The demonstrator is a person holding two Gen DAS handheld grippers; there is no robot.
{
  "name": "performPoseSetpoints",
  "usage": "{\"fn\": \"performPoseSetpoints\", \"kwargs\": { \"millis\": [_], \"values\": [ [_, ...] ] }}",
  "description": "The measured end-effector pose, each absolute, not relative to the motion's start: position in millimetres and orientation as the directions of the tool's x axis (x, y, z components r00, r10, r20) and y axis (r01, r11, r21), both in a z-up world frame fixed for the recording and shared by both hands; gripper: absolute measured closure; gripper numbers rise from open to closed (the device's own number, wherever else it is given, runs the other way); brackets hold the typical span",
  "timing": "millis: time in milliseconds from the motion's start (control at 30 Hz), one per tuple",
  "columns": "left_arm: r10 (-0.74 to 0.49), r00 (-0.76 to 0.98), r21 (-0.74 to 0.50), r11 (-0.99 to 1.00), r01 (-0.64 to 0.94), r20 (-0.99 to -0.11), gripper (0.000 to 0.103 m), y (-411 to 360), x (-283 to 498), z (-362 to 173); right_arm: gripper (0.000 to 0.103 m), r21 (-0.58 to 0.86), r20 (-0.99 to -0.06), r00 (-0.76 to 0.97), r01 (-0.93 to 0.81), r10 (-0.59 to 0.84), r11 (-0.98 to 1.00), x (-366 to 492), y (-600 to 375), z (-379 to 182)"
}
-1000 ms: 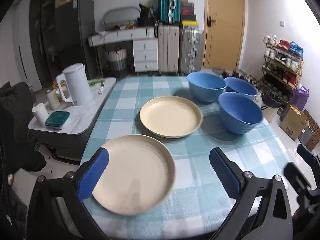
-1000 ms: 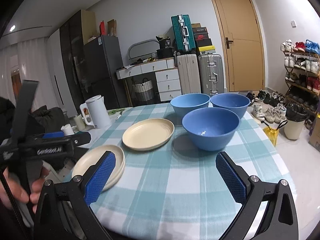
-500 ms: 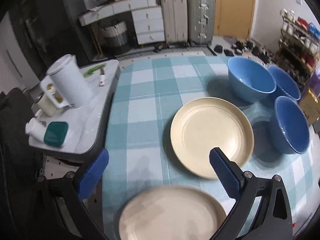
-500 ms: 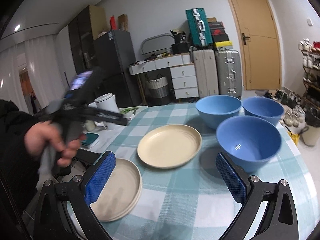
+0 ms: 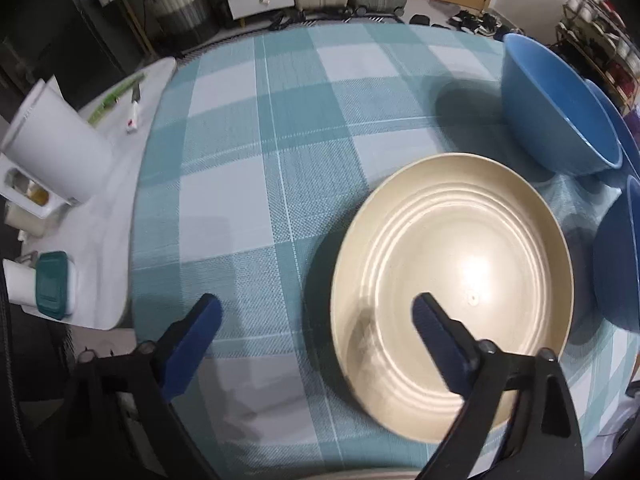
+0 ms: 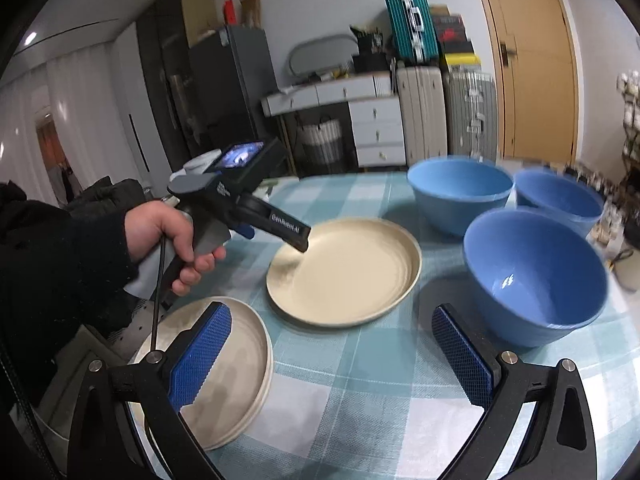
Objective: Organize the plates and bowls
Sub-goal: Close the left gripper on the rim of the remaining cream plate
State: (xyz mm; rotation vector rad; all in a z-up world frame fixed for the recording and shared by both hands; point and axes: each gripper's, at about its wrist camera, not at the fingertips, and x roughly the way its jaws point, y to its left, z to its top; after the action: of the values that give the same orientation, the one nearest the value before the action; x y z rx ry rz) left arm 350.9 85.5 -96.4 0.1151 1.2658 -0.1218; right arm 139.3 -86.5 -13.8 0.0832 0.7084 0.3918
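- Plate, cream, single: fills the lower right of my left wrist view and sits at the centre of my right wrist view, flat on the checked tablecloth.
- Left gripper: blue-padded fingers spread wide, holding nothing. One pad hangs over the near part of the plate, the other over bare cloth at lower left. From the right wrist view I see the same tool in my left hand, its tip above the plate's left rim; whether it touches the plate I cannot tell.
- Right gripper: fingers likewise wide apart, nothing between them, low in the frame over the near table edge.
- Plates, cream, stacked: lower left of the right wrist view, partly behind my left pad, just beside the single plate but apart from it.
- Bowls, blue, three: nearest at right centre, close beside the single plate; two more behind it, upper right. All upright and unstacked.
- Kettle, white: left edge of the left wrist view, on a white side table beside a teal-lidded container.
- Background: suitcases, drawers, wooden door.
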Motion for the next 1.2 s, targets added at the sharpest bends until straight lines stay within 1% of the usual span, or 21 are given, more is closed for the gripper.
{"fn": "performPoseSetpoints", "kwargs": {
  "millis": [100,133,167,200,233,300,367,467,600,700,733,767,800,900,967,1067,1133,1200],
  "values": [
    [-0.054,0.269,-0.011,0.987,0.159,-0.962,0.014,85.6,355.6,-103.6,0.001,0.226,-0.632,0.669,-0.324,0.391,0.919,143.9,-84.4,-23.6],
    [-0.055,0.265,-0.012,0.987,0.161,-0.963,0.017,85.5,356.8,-105.4,0.001,0.224,-0.637,0.663,-0.327,0.392,0.918,145.5,-82.7,-25.8],
    [-0.06,0.263,-0.017,0.987,0.162,-0.963,0.033,86.0,357.6,-106.9,0.001,0.221,-0.643,0.657,-0.332,0.393,0.917,146.2,-80.8,-27.2],
    [-0.083,0.251,-0.043,0.986,0.162,-0.964,0.061,87.5,358.5,-109.3,0.001,0.216,-0.651,0.65,-0.337,0.393,0.916,146.7,-77.8,-29.0],
    [-0.103,0.235,-0.066,0.985,0.16,-0.966,0.066,88.7,359.0,-111.1,0.001,0.213,-0.656,0.645,-0.34,0.391,0.916,148.2,-75.4,-30.4],
    [-0.163,0.201,-0.134,0.98,0.15,-0.966,0.07,92.1,360.4,-114.0,0.001,0.215,-0.66,0.639,-0.345,0.396,0.914,150.9,-73.2,-31.5],
    [-0.158,0.204,-0.125,0.979,0.164,-0.966,0.074,92.0,360.4,-112.0,0.001,0.218,-0.658,0.639,-0.345,0.399,0.913,153.4,-71.7,-31.7],
    [-0.167,0.196,-0.132,0.975,0.179,-0.966,0.083,89.8,358.2,-110.6,0.001,0.214,-0.658,0.64,-0.346,0.397,0.913,156.7,-70.1,-29.3],
    [-0.172,0.177,-0.141,0.974,0.176,-0.969,0.086,91.1,354.1,-110.2,0.001,0.211,-0.669,0.629,-0.352,0.397,0.912,166.1,-69.0,-24.9],
    [-0.187,0.171,-0.157,0.972,0.175,-0.967,0.087,96.3,345.0,-107.0,0.001,0.23,-0.658,0.638,-0.338,0.402,0.913,170.3,-73.3,-18.9],
    [-0.208,0.162,-0.182,0.97,0.162,-0.965,0.088,100.0,343.6,-107.3,0.001,0.231,-0.656,0.639,-0.337,0.402,0.913,170.6,-74.4,-16.2],
    [-0.227,0.157,-0.205,0.968,0.147,-0.961,0.091,103.1,342.9,-107.4,0.001,0.229,-0.655,0.641,-0.337,0.4,0.913,171.1,-74.8,-13.6],
    [-0.261,0.153,-0.246,0.963,0.113,-0.953,0.092,109.6,342.6,-107.8,0.001,0.226,-0.653,0.643,-0.339,0.401,0.913,170.7,-74.8,-12.0],
    [-0.32,0.123,-0.312,0.947,0.084,-0.939,0.092,119.6,342.9,-110.3,0.001,0.212,-0.644,0.651,-0.352,0.401,0.912,168.6,-74.4,-6.3],
    [-0.327,0.119,-0.318,0.944,0.09,-0.937,0.092,120.2,340.7,-109.2,0.001,0.208,-0.644,0.652,-0.355,0.4,0.912,168.5,-74.0,-4.4],
    [-0.35,0.117,-0.342,0.936,0.079,-0.93,0.093,121.3,336.9,-107.4,0.001,0.246,-0.651,0.63,-0.351,0.423,0.903,174.0,-76.5,-5.1],
    [-0.318,0.124,-0.308,0.947,0.091,-0.94,0.093,118.9,336.8,-107.3,0.001,0.282,-0.657,0.612,-0.343,0.441,0.896,177.5,-77.9,-4.7],
    [-0.314,0.125,-0.304,0.948,0.09,-0.941,0.093,119.3,336.7,-109.0,0.001,0.31,-0.66,0.587,-0.355,0.469,0.882,179.8,-75.8,-4.5]
  ]
}}
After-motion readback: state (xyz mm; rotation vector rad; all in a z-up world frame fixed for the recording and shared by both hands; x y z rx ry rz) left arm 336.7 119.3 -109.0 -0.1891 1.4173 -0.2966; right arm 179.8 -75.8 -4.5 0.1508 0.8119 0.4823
